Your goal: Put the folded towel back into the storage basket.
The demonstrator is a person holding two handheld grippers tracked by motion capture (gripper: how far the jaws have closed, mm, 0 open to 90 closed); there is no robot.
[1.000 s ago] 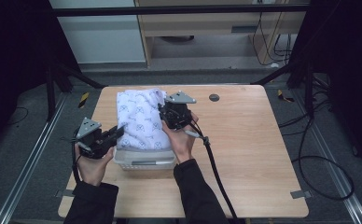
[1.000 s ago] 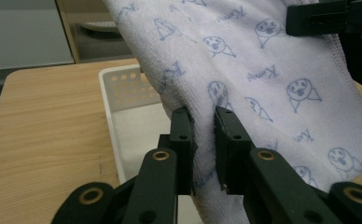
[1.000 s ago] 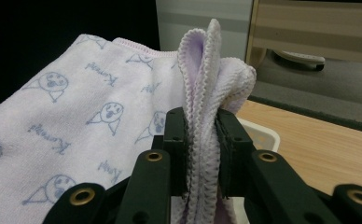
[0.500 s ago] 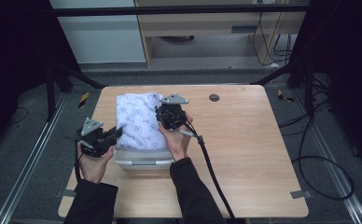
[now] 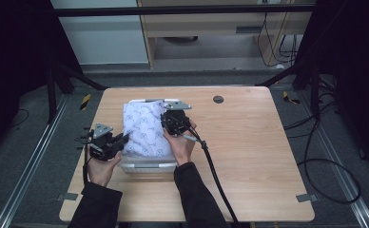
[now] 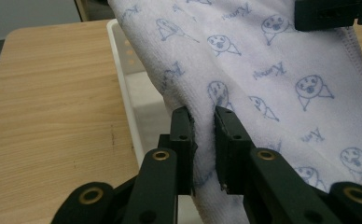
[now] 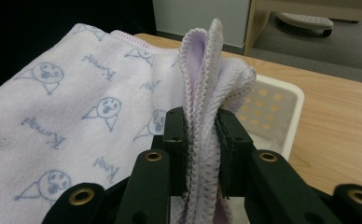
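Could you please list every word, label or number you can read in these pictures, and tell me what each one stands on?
"Kumami", as best it reads: a cursive word printed over and over on the white towel among little drawn faces; the last letters are unsure.
Yellow-and-black hazard stripes, no words: tape on the floor.
No other text is readable.

Your white towel point(image 5: 144, 128), printed with small blue faces and script, drapes over the white perforated basket point(image 5: 147, 165) near the table's left half; folded hemmed edges bunch upright at its right side, one fold puckered at its left
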